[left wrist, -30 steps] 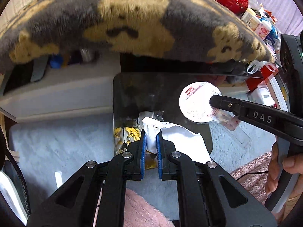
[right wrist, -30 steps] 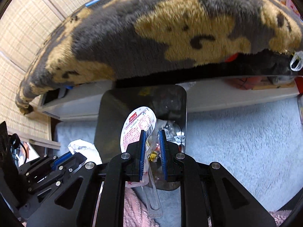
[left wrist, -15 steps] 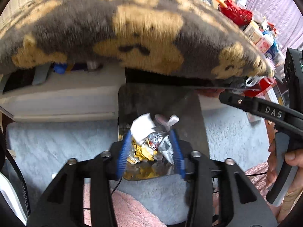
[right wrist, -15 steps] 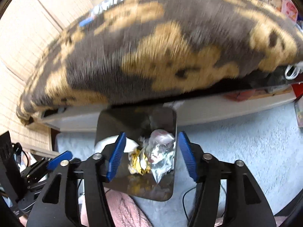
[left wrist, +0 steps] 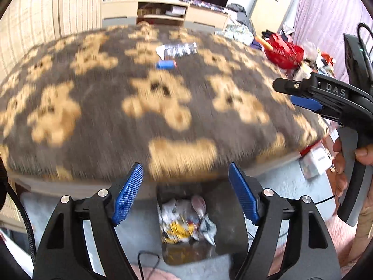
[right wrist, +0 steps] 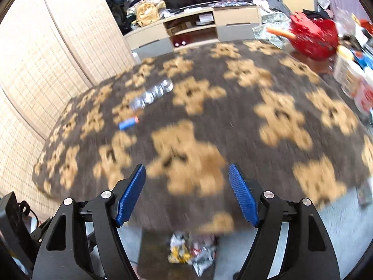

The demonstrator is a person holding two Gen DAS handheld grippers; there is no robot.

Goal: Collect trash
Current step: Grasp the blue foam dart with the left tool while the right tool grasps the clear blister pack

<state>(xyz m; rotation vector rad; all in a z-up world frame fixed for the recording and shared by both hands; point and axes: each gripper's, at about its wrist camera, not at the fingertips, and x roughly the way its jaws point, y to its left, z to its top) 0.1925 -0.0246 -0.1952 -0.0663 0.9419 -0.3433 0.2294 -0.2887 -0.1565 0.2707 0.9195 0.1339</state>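
Note:
A dark bin (left wrist: 229, 224) stands on the floor below the table's edge, with crumpled wrappers (left wrist: 186, 221) lying inside; the right wrist view shows the bin (right wrist: 153, 252) and wrappers (right wrist: 191, 252) too. My left gripper (left wrist: 185, 170) hangs above the bin, its jaws opening with nothing between them. My right gripper (right wrist: 187, 170) is over the bear-patterned blanket (right wrist: 233, 116), jaws also opening and empty; it shows at the right (left wrist: 291, 93). A crushed clear bottle (left wrist: 179, 49) (right wrist: 151, 94) and a small blue item (left wrist: 166, 64) (right wrist: 128, 123) lie on the blanket.
A red basket (left wrist: 284, 53) (right wrist: 314, 37) and several packages (right wrist: 349, 77) crowd the table's right end. A low TV cabinet (right wrist: 193, 28) stands behind. Pale carpet (left wrist: 279, 182) surrounds the bin, with a black cable (left wrist: 149, 259) near it. A hand (left wrist: 340, 163) holds the right gripper.
Both grippers let go of their trash, a white paper and a round lid, over the bin. They opened wide and rose, so the blanket's top now shows.

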